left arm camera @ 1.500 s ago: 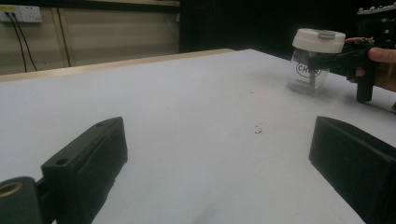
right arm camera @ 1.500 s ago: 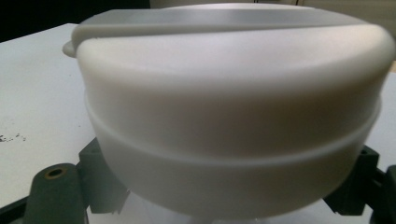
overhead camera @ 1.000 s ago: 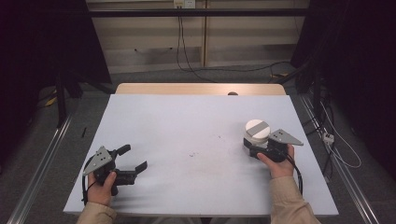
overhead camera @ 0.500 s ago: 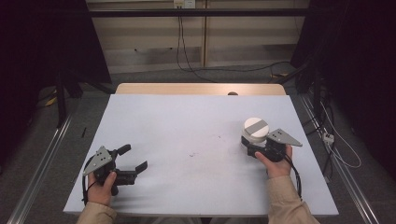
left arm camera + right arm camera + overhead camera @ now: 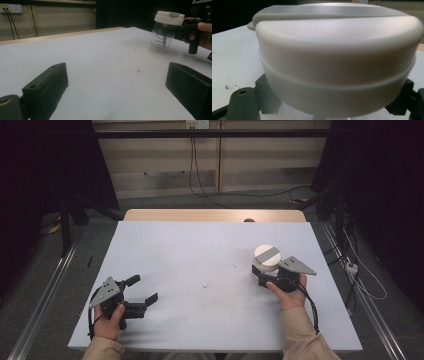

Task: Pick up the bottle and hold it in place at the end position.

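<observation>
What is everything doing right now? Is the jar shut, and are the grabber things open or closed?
Clear plastic jar with a white lid: upright on the table, lid on, held below the lid.
White lid with a grey stripe: sitting closed on the jar.
Right gripper: shut on the jar.
Left gripper: open, nothing between its jaws, resting near the table's front edge.
White table: bare apart from a few small dark specks.

Setting: lab or recording studio. Evidence: bare white tabletop [image 5: 210,270] on a wooden base, centre; black curtains [image 5: 45,165] at 10 and 2 o'clock; wall socket [image 5: 196,124] with hanging cables [image 5: 192,170] at 12 o'clock; metal floor rails [image 5: 40,305] at 8 and 4 o'clock; grey carpeted floor [image 5: 225,200].
</observation>
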A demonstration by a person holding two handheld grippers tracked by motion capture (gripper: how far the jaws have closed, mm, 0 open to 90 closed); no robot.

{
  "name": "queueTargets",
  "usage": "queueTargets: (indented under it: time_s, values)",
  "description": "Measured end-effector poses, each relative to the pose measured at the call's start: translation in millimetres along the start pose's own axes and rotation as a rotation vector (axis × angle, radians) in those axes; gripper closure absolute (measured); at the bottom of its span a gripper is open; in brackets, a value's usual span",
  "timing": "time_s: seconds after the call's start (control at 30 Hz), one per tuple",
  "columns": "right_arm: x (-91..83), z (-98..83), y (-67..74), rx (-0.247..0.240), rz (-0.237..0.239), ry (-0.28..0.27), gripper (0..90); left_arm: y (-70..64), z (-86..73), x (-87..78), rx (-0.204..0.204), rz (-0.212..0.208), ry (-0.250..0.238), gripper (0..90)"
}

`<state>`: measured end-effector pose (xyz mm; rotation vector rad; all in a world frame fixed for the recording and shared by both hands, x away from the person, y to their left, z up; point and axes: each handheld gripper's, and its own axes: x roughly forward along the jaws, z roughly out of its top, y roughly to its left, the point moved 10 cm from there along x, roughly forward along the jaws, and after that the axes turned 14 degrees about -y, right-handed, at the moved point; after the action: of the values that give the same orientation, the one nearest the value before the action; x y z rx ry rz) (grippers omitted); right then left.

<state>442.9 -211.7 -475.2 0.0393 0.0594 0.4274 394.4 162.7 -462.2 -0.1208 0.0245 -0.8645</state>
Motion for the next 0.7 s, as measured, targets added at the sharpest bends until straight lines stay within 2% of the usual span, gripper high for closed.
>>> queueTargets:
  time_s: [0.27, 0.7]
  values:
    - [7.6, -1.9, 8.8, -0.015, 0.020, 0.019, 18.5, -0.2, 0.2, 0.3, 0.001, -0.003, 0.000, 4.0]
    - [18.5, 3.2, 18.1, -0.009, 0.049, 0.014, 18.5, -0.8, 0.5, 0.1, 0.002, -0.007, -0.001, 4.0]
